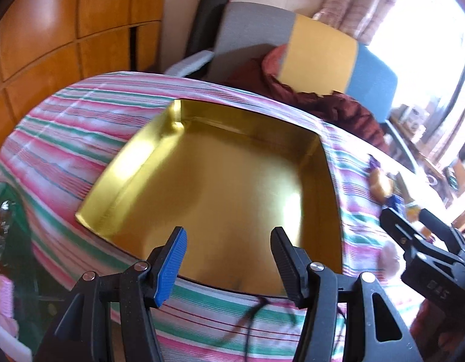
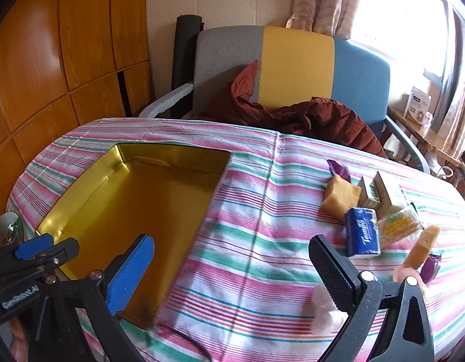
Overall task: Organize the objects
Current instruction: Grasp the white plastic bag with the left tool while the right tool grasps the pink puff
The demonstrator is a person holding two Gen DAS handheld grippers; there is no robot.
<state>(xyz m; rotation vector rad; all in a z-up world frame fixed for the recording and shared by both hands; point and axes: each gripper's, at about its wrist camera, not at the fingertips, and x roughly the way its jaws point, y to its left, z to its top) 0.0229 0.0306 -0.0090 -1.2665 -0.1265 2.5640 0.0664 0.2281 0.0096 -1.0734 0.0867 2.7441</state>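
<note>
Covering the table, striped cloth (image 2: 262,211), gold tray (image 2: 135,211), both jaws apart, empty

Background only: grey/yellow/blue chair (image 2: 295,69) behind the desk, rust-red jacket (image 2: 320,117) heaped on its seat. Black roll (image 2: 184,51) upright against the wall. Wood-panel cabinet (image 2: 51,60) left, curtain (image 2: 326,0) at bright window.

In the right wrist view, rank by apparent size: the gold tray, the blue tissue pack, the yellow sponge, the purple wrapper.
1. gold tray, by far the largest.
2. blue tissue pack.
3. yellow sponge; close to the pack, so this order is unsure.
4. purple wrapper, smallest and partly hidden behind the sponge.
</note>
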